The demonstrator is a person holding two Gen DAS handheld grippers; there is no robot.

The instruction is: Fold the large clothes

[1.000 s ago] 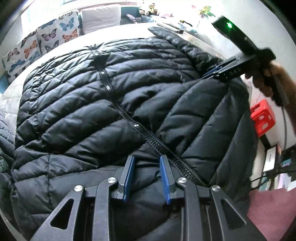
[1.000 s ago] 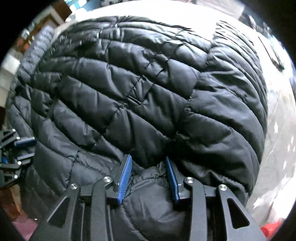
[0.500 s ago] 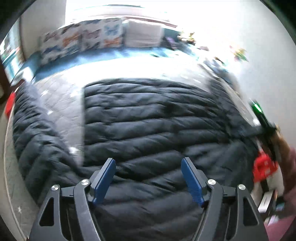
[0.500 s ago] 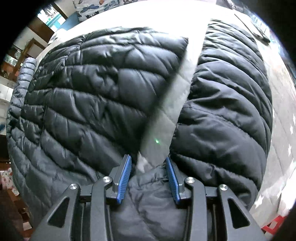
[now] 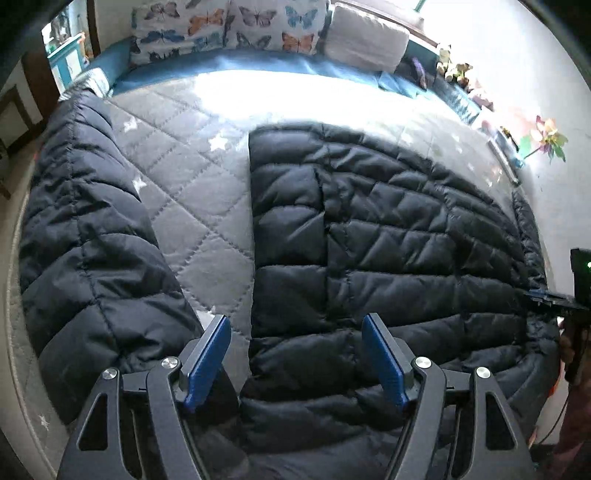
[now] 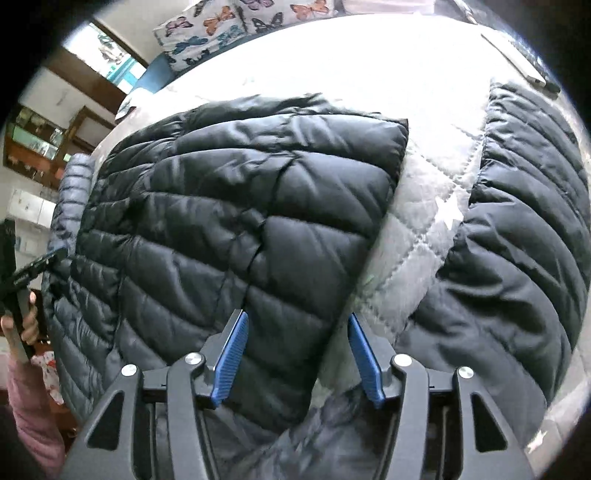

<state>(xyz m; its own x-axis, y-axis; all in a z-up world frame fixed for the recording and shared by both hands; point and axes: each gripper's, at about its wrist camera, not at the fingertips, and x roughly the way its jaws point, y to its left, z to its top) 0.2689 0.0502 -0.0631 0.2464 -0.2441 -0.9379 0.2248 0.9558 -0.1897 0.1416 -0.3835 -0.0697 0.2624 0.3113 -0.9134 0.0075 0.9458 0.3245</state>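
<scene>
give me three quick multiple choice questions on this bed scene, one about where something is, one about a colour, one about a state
1. Where do the butterfly-print pillows lie?
A. at the far end of the bed
B. on top of the jacket
C. on the floor

2. What colour are the pads on the gripper fingers?
A. red
B. blue
C. yellow

3. How does the black puffer jacket lie on the grey quilt?
A. rolled into a ball
B. hanging off a hook
C. spread flat, one sleeve stretched out apart from the body

Answers:
1. A, they stand past the quilt, against the far edge.
2. B, both wrist views show blue pads.
3. C, bare quilt shows between the body and the sleeve.
</scene>
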